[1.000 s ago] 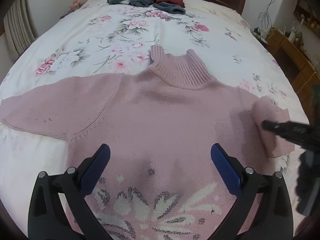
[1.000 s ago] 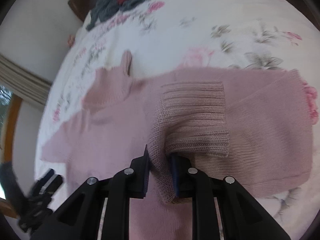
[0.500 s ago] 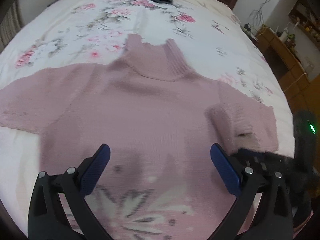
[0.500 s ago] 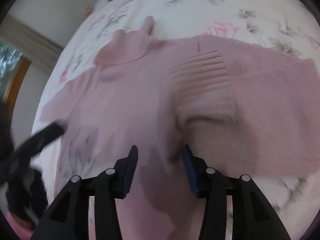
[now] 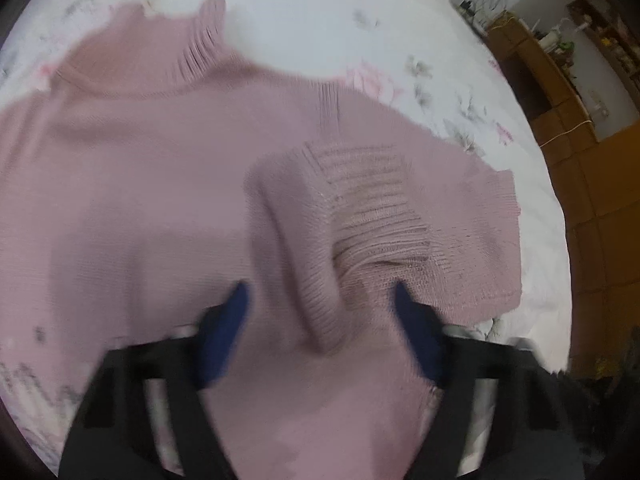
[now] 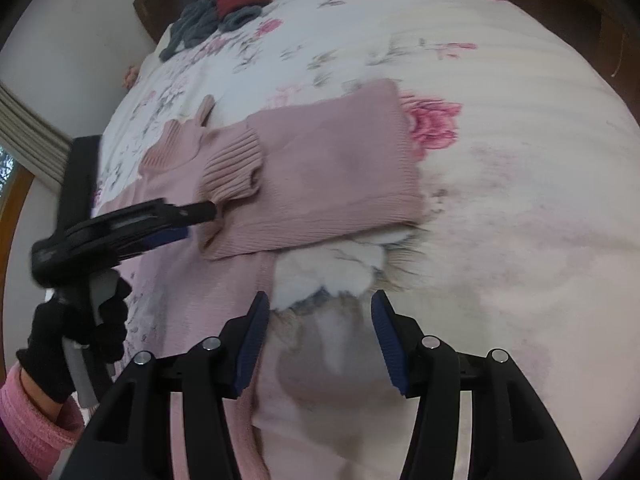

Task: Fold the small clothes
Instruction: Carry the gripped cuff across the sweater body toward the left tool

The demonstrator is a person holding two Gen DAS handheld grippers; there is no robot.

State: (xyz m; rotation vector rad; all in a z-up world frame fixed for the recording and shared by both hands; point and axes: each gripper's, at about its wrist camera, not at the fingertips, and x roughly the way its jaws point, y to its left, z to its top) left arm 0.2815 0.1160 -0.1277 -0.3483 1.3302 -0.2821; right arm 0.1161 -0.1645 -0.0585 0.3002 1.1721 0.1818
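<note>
A pink knitted sweater (image 5: 132, 184) lies flat on the floral bed sheet (image 5: 360, 32), collar away from me. Its right sleeve (image 6: 328, 176) is folded inward over the body, and the ribbed cuff (image 5: 372, 208) stands bunched in a ridge. My left gripper (image 5: 324, 320) is open, its blue pads either side of that ridge, low over the knit. In the right wrist view the left gripper (image 6: 200, 216), held by a black-gloved hand (image 6: 60, 344), points at the cuff (image 6: 232, 164). My right gripper (image 6: 320, 328) is open above the sweater's white flower pattern (image 6: 324, 272), holding nothing.
A heap of grey and red clothes (image 6: 224, 12) lies at the head of the bed by the dark headboard. Wooden furniture (image 5: 560, 92) and a wooden floor stand past the bed's right edge. Bare sheet (image 6: 520, 160) spreads to the right of the sweater.
My right gripper let go of the cuff, opened and drew back toward the hem. My left gripper swung right onto the folded cuff and its fingers narrowed.
</note>
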